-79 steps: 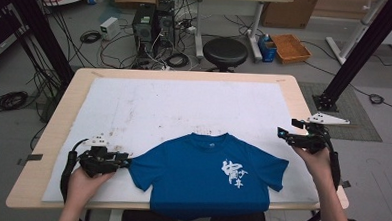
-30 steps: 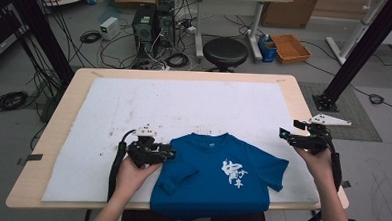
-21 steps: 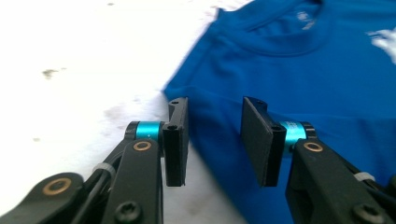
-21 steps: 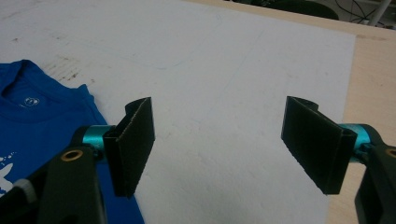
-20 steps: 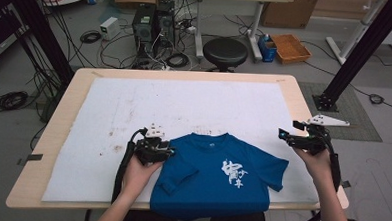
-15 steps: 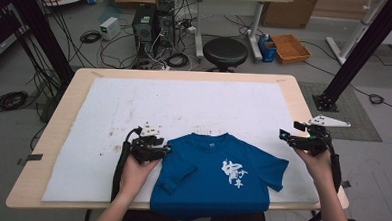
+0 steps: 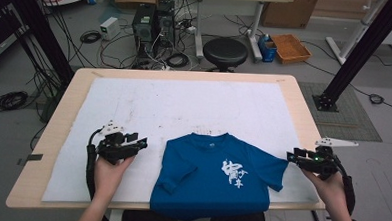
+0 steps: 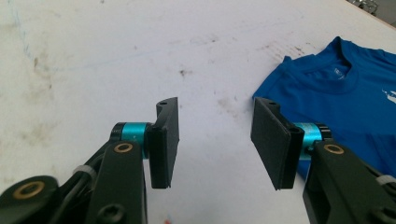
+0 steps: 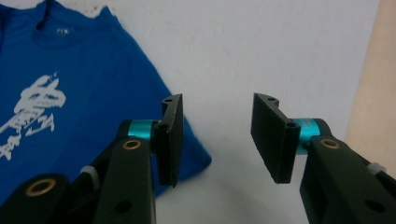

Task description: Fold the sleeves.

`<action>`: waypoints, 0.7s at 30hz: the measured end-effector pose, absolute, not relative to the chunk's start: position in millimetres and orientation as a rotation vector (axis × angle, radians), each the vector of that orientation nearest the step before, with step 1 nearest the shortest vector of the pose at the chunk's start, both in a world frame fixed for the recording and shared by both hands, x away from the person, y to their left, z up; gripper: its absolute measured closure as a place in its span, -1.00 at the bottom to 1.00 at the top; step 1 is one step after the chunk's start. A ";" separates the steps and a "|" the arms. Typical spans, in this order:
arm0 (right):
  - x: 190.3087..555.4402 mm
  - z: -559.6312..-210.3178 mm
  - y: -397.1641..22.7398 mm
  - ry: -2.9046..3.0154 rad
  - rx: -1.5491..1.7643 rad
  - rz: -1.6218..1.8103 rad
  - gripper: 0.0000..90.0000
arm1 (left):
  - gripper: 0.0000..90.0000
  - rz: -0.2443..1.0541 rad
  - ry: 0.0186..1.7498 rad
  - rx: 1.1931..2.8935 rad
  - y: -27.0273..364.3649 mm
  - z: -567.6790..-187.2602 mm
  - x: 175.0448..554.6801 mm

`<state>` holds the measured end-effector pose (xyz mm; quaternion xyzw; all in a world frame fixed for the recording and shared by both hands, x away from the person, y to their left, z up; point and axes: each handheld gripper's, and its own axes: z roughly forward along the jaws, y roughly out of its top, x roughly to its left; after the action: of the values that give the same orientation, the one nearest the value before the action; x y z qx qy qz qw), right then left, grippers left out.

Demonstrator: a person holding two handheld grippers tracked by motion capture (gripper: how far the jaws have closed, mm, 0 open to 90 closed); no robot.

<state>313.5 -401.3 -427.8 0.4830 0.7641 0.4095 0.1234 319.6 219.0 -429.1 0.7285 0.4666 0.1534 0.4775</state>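
My right tongs, jaws just narrowing on nothing, sit beside the shirt's unfolded sleeve at nine o'clock, nearer than my left tongs, just widening, empty.

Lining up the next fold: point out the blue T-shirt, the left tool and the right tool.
blue T-shirt [image 7: 208, 178]: high view, bare chest area.
left tool [image 7: 138, 141]: high view, midway between its fingertips.
right tool [image 7: 290, 156]: high view, midway between its fingertips.

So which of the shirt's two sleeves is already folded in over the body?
The sleeve on the left gripper's side: it lies folded onto the blue T-shirt. The other sleeve still lies spread flat toward the right gripper.
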 end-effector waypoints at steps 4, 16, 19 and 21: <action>310.4 -440.7 -402.2 2.272 1.486 1.179 0.30 | 0.15 0.362 1.140 1.787 220.5 -431.9 318.5; 297.1 -409.7 -369.2 2.282 1.309 1.292 0.98 | 0.15 0.347 1.116 1.805 216.4 -432.8 321.3; 291.8 -393.5 -339.6 2.312 1.234 1.274 0.98 | 0.15 0.337 1.109 1.813 215.0 -433.4 322.3; 289.1 -386.5 -315.0 2.344 1.181 1.237 0.98 | 0.15 0.330 1.101 1.818 213.8 -433.5 322.6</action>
<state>289.1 -315.0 -386.5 0.4042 0.8021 0.4231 0.1196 322.6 213.8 -433.5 0.7435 0.4504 0.1351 0.4755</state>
